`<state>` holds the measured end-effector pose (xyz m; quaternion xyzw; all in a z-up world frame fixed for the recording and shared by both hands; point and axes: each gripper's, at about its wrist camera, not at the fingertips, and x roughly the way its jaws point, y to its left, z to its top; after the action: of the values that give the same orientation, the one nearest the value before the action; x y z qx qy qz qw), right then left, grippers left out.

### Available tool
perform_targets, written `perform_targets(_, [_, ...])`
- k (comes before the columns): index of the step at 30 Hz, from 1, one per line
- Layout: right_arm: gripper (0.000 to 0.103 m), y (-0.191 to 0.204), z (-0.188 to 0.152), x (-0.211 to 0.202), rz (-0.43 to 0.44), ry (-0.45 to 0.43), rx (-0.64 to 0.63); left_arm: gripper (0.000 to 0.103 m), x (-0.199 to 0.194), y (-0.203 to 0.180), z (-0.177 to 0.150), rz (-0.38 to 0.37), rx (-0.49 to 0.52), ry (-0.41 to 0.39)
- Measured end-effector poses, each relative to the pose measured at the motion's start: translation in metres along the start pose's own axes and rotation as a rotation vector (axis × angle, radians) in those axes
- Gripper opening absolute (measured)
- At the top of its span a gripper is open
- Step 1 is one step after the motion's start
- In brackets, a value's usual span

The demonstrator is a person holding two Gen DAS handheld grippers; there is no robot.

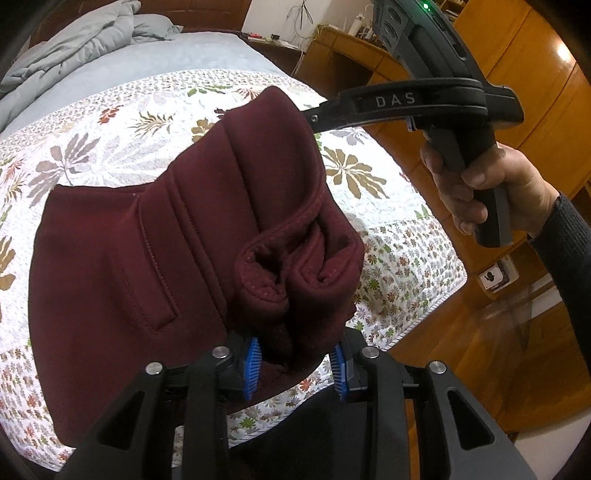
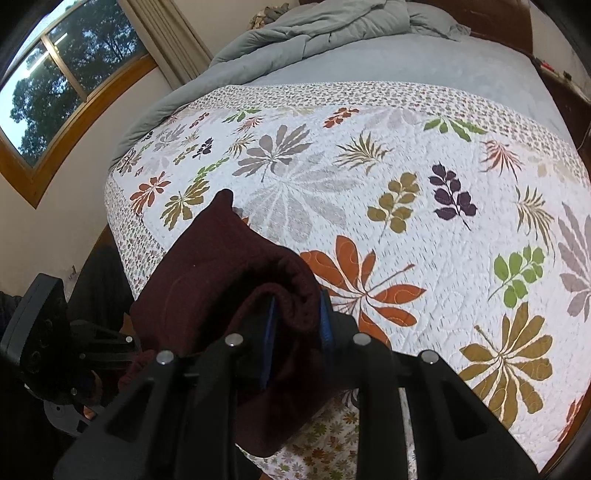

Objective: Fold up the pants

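Note:
Dark maroon pants (image 1: 122, 258) lie partly on the floral quilt (image 1: 129, 118), with a pocket seam showing. My left gripper (image 1: 295, 373) is shut on a bunched, rolled fold of the maroon cloth between its blue pads (image 1: 252, 369). In the same view the right gripper's black body reaches in from the right, a hand (image 1: 476, 192) round its handle, its fingers hidden behind the raised cloth. From the right wrist, the right gripper (image 2: 297, 332) is shut on a thick fold of the pants (image 2: 207, 269), held above the quilt (image 2: 406, 155) near its left edge.
A grey duvet (image 2: 332, 22) is heaped at the far end of the bed. Wooden cabinets (image 1: 517, 74) and a wooden floor stand to the right of the bed. A window (image 2: 55, 81) with a curtain is on the left wall. The left gripper's body (image 2: 48, 332) shows at lower left.

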<state>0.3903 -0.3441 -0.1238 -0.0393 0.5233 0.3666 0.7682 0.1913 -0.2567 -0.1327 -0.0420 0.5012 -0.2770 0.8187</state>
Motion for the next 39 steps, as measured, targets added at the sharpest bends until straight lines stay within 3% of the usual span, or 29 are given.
perform_targets(11, [0.022, -0.014, -0.018, 0.004, 0.015, -0.015, 0.036, 0.031, 0.014, -0.008, -0.008, 0.044, 0.045, 0.016])
perform_targets(20, [0.025, -0.013, -0.025, 0.005, -0.085, 0.005, 0.024, 0.032, 0.024, -0.022, -0.013, 0.12, 0.112, 0.012])
perform_targets(30, [0.028, -0.015, -0.033, -0.02, -0.103, -0.069, 0.17, 0.035, 0.024, -0.024, -0.014, 0.128, 0.137, 0.005])
perform_targets(33, [0.038, -0.007, -0.043, -0.028, -0.108, -0.092, 0.244, 0.035, 0.023, -0.024, -0.015, 0.122, 0.138, 0.0])
perform_targets(35, [0.055, -0.001, -0.056, -0.032, -0.079, -0.117, 0.31, 0.036, 0.021, -0.021, -0.015, 0.096, 0.127, -0.011])
perform_targets(37, [0.06, 0.007, -0.076, -0.038, -0.062, -0.163, 0.383, 0.039, 0.018, -0.018, -0.016, 0.067, 0.115, -0.022])
perform_targets(38, [0.065, 0.01, -0.083, -0.04, -0.041, -0.183, 0.416, 0.041, 0.016, -0.014, -0.017, 0.04, 0.101, -0.033])
perform_targets(39, [0.07, 0.011, -0.095, -0.042, -0.011, -0.211, 0.467, 0.051, 0.013, -0.011, -0.018, 0.006, 0.089, -0.045])
